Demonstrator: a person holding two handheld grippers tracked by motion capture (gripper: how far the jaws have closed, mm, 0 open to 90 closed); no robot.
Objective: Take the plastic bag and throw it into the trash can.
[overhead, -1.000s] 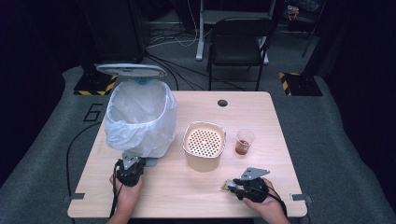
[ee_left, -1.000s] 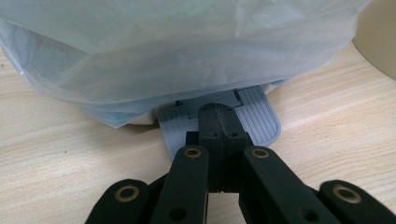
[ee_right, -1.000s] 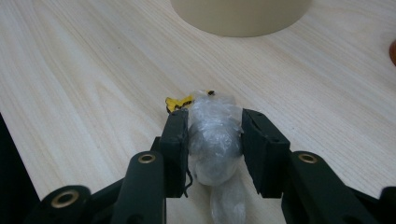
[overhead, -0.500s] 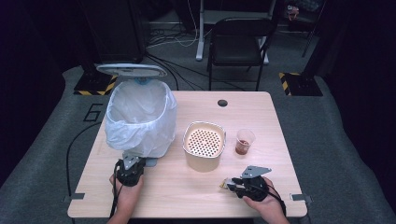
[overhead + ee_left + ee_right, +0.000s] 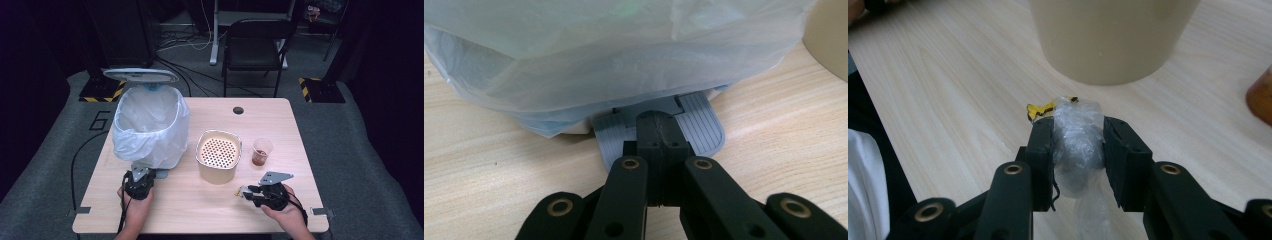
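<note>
Two grippers work at the near edge of the tabletop (image 5: pixel 210 210). The left gripper (image 5: pixel 658 131) has its jaws pressed together with nothing between them, their tips resting on the grey ribbed pedal (image 5: pixel 701 125) that sticks out from the foot of the bin (image 5: pixel 150 125). A pale, translucent bag (image 5: pixel 614 55) lines this bin and hangs down over its sides almost to the pedal, and the bin's lid (image 5: pixel 140 75) stands raised above the opening. In the high view the left gripper (image 5: pixel 138 181) sits just in front of the bin.

The right gripper (image 5: pixel 1078 142) is clamped on a crumpled wad of clear plastic wrap (image 5: pixel 1076 135), which bulges out past the jaw tips; a small yellow and black scrap (image 5: pixel 1039 109) shows at its far end. In the high view the right gripper (image 5: pixel 247 191) lies near the front right of the tabletop, pointing left, with the wad just short of the beige perforated basket (image 5: pixel 218 155). A small clear cup with reddish-brown contents (image 5: pixel 261 151) stands to the right of that basket, apart from it.
</note>
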